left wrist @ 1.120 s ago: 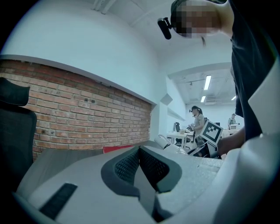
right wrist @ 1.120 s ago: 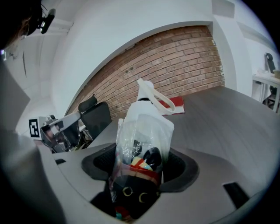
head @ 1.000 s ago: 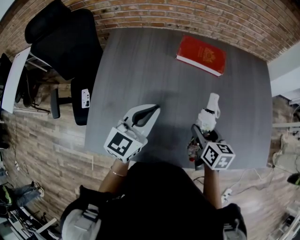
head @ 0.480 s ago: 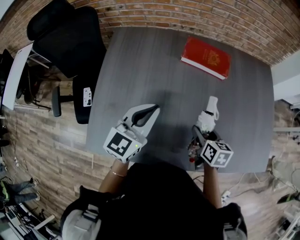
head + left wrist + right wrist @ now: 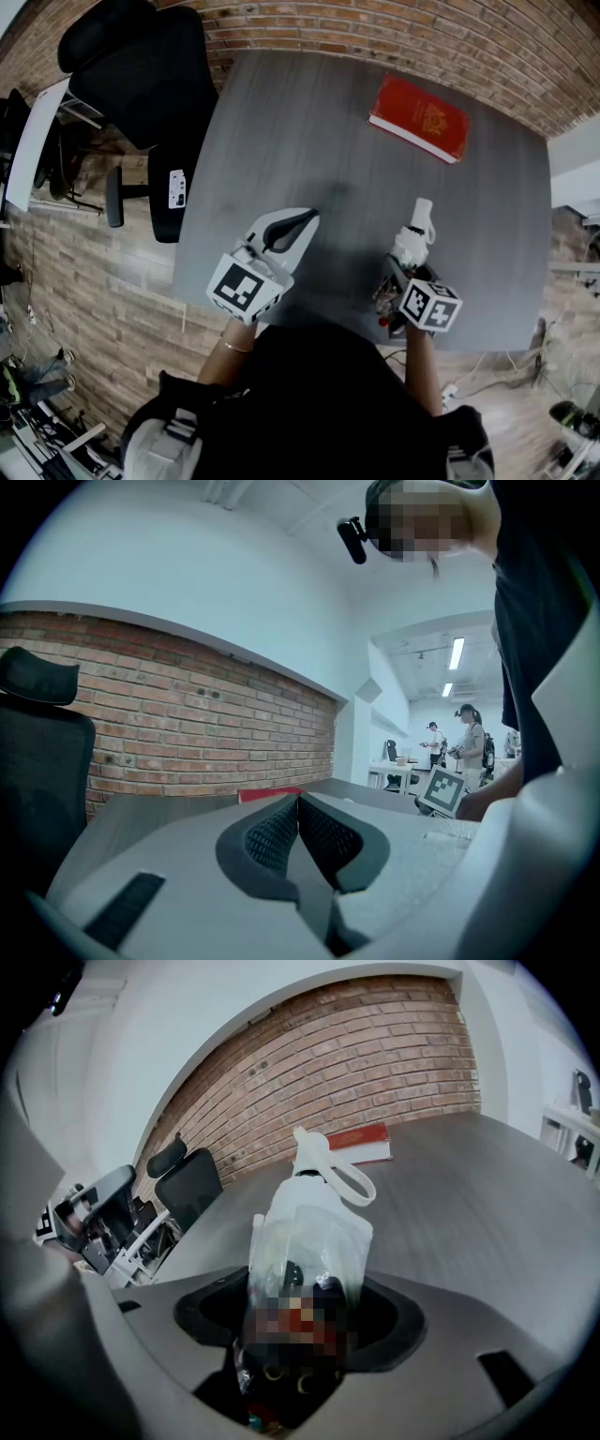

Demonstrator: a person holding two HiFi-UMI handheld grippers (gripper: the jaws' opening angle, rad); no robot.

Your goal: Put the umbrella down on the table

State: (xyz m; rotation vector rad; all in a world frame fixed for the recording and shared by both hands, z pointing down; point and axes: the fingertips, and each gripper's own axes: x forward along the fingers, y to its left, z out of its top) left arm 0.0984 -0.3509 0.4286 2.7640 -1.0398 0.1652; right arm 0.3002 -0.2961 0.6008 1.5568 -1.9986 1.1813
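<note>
Head view: the plastic-wrapped folded umbrella [image 5: 413, 240], pinched by the right gripper [image 5: 401, 270], is seen lowered slightly toward the table's [image 5: 281, 141] near right; release is judged close. Left gripper view: the left gripper [image 5: 298, 808] is pressed together, empty. Right gripper view: the umbrella is clamped between the jaws.

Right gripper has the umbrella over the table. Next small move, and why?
Probably lower the right gripper slightly until the umbrella lies along the table, before any release. Its jaws are clamped on the bagged umbrella, whose white handle points out over bare grey tabletop, well short of the red book. I can't tell whether it touches down yet.
</note>
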